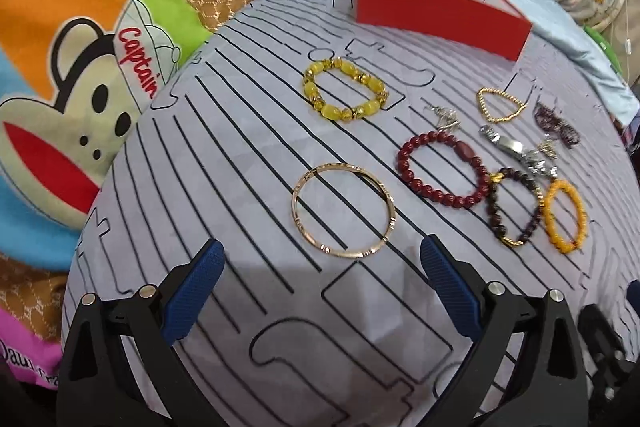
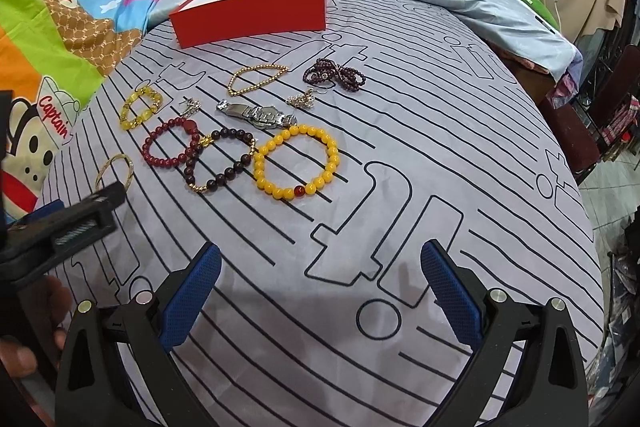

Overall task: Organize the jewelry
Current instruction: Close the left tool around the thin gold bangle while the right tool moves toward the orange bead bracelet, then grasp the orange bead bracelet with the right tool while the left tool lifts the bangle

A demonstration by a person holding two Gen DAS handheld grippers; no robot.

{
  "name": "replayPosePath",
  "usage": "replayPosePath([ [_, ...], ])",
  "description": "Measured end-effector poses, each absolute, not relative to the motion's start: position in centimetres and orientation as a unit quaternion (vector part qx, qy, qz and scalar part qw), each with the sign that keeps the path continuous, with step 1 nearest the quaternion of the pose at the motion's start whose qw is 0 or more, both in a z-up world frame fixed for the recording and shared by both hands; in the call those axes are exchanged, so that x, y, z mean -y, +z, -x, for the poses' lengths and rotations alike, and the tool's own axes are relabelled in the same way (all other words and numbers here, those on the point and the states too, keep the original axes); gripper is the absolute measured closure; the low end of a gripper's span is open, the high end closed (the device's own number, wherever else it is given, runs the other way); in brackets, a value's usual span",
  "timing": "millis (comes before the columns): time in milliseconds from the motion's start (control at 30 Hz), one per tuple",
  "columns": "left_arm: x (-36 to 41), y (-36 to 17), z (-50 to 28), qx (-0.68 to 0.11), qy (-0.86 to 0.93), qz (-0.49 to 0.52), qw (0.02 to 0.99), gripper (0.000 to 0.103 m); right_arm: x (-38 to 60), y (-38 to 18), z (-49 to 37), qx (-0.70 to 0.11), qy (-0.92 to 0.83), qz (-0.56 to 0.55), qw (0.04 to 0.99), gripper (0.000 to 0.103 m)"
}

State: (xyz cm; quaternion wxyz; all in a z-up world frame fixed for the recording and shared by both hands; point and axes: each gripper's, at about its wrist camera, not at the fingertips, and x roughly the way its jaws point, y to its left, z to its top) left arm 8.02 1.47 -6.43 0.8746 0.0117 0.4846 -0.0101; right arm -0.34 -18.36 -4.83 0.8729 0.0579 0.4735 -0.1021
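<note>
The left tongs point(image 1: 322, 281) hang spread wide and empty just short of the gold bangle point(image 1: 344, 211), which lies flat on the grey striped bedsheet point(image 1: 224, 163); the right tongs point(image 2: 320, 283) are likewise spread and empty, well back from the pile. The bangle looks like the piece in hand, and since it is thin and lies flush on soft cloth, it is probably best to tip one pad under or against the near rim and close across the metal, not across the whole ring, then carry it level to the red box point(image 1: 440, 3) at the far edge of the sheet. The rest waits in a loose cluster: the yellow chunky bracelet point(image 1: 344, 95), the dark red bead bracelet point(image 1: 442, 171), the brown bead bracelet point(image 2: 222, 161) touching it, the amber bead bracelet point(image 2: 296, 159), the silver watch point(image 2: 258, 115), the gold bead chain point(image 2: 256, 77) and the purple bead strand point(image 2: 334, 75). The small silver bits beside the watch are too fine to name, and the box floor is hidden behind its front wall, so I cannot tell whether anything lies inside.
</note>
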Motion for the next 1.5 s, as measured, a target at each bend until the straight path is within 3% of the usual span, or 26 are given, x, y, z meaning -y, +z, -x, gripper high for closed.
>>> replayPosePath([
  [67,-1.5,-6.7,-8.5,-0.485,-0.006,-0.014,0.875,0.010,18.6,-4.9,0.1,-0.474,-0.104,-0.061,0.872,0.005],
  [133,-1.5,-7.1,-9.0,-0.488,-0.010,-0.012,0.873,0.018,18.8,-5.0,-0.1,-0.476,-0.104,-0.065,0.871,0.005],
  [233,-1.7,-7.2,-9.7,-0.487,-0.011,-0.005,0.873,0.020,18.9,-5.1,-0.4,-0.477,-0.104,-0.066,0.870,0.005],
  [467,-1.0,-6.8,-9.7,-0.479,-0.034,-0.008,0.877,0.046,19.0,-5.3,-0.9,-0.479,-0.100,-0.068,0.869,0.005],
  [1000,-1.6,-4.0,-6.6,-0.460,-0.050,0.007,0.886,0.046,20.5,-3.5,-1.3,-0.445,-0.098,-0.082,0.886,0.006],
  [1200,-1.6,-3.2,-5.4,-0.452,-0.052,0.000,0.891,0.046,21.1,-3.5,-2.9,-0.442,-0.097,-0.076,0.889,0.021],
  [1500,-1.4,-3.1,-4.7,-0.449,-0.053,-0.006,0.892,0.046,21.3,-5.9,-4.9,-0.465,-0.084,-0.070,0.878,0.053],
])
